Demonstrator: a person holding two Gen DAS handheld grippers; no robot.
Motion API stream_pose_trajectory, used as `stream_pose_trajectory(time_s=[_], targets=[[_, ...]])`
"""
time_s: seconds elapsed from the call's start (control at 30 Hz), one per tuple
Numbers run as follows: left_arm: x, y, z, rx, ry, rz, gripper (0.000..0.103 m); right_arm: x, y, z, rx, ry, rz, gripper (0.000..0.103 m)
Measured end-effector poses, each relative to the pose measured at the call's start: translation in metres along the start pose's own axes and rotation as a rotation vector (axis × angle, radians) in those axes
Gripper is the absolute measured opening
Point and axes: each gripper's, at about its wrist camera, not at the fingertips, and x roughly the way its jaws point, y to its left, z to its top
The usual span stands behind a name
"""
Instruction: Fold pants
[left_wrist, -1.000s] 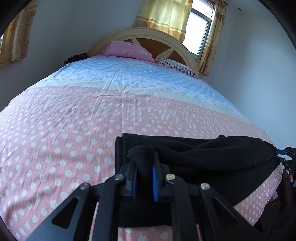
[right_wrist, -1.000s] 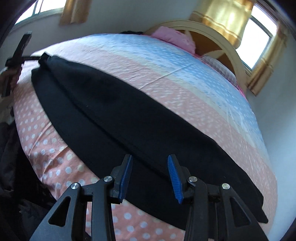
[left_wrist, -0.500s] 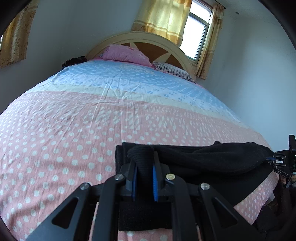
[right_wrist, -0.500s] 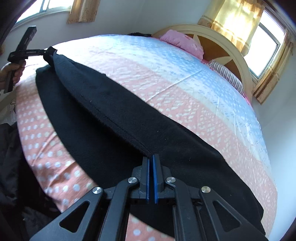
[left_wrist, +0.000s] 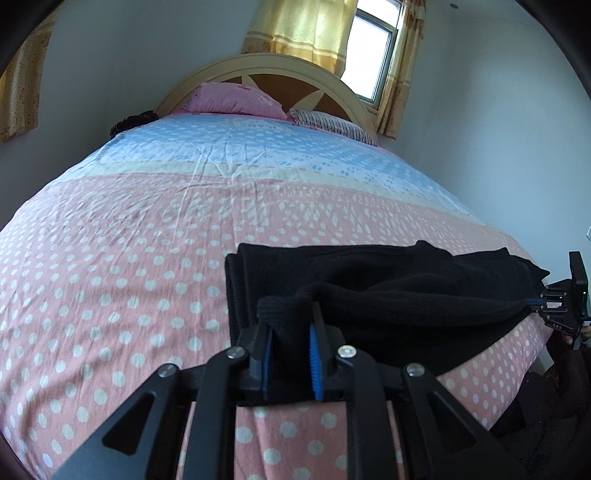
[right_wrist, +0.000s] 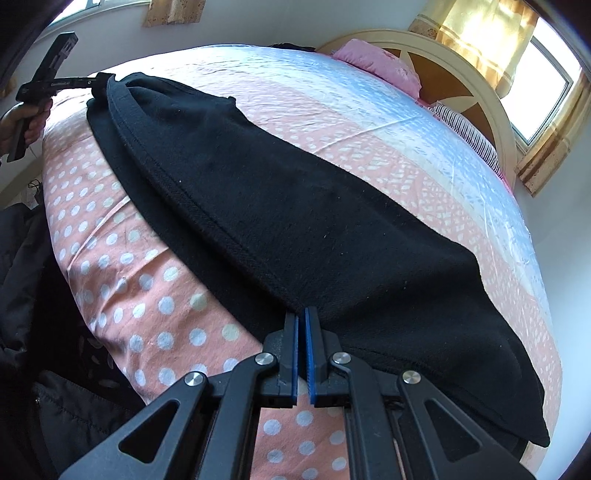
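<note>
Black pants (right_wrist: 295, 206) on dotted bed (left_wrist: 110, 258); left claw (left_wrist: 291, 339) opening around thick fold, right claw (right_wrist: 301, 332) clenched on hem.

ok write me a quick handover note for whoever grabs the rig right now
Left tongs: a bunched end of the black pants sits between them, jaws opening.
Right tongs: shut on the pants' seamed edge at the other end.
Pants lie lengthwise along the near edge of the dotted bed, top layer lifted between the two tongs.
Done: both ends picked up.
Left: carry the lifted layer across, lay it flat, then fold down to size.
</note>
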Motion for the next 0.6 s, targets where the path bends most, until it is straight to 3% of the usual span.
stream_pose_trajectory(time_s=[0.07, 0.13, 0.27, 0.37, 0.47, 0.6], targets=[[-0.006, 0.004, -0.001, 0.001, 0.007, 0.013, 0.033, 0.002, -0.002, 0.000, 0.007, -0.002, 0.003, 0.003], [-0.015, 0.010, -0.002, 0.013, -0.003, 0.034, 0.054, 0.001, 0.001, -0.003, -0.001, -0.003, -0.008, 0.003], [-0.039, 0.033, -0.005, 0.014, -0.001, 0.069, 0.057, 0.004, 0.000, 0.000, -0.010, 0.000, -0.019, 0.004], [-0.053, 0.057, -0.008, -0.061, 0.003, 0.097, 0.056, 0.004, 0.000, 0.001, -0.003, -0.001, -0.016, 0.004], [-0.058, 0.069, -0.005, -0.147, -0.013, 0.076, 0.056, 0.005, -0.002, 0.001, 0.000, -0.001, -0.014, 0.004], [-0.035, 0.055, 0.009, -0.175, 0.020, -0.009, 0.054, 0.005, 0.000, 0.003, -0.008, 0.005, -0.023, 0.004]])
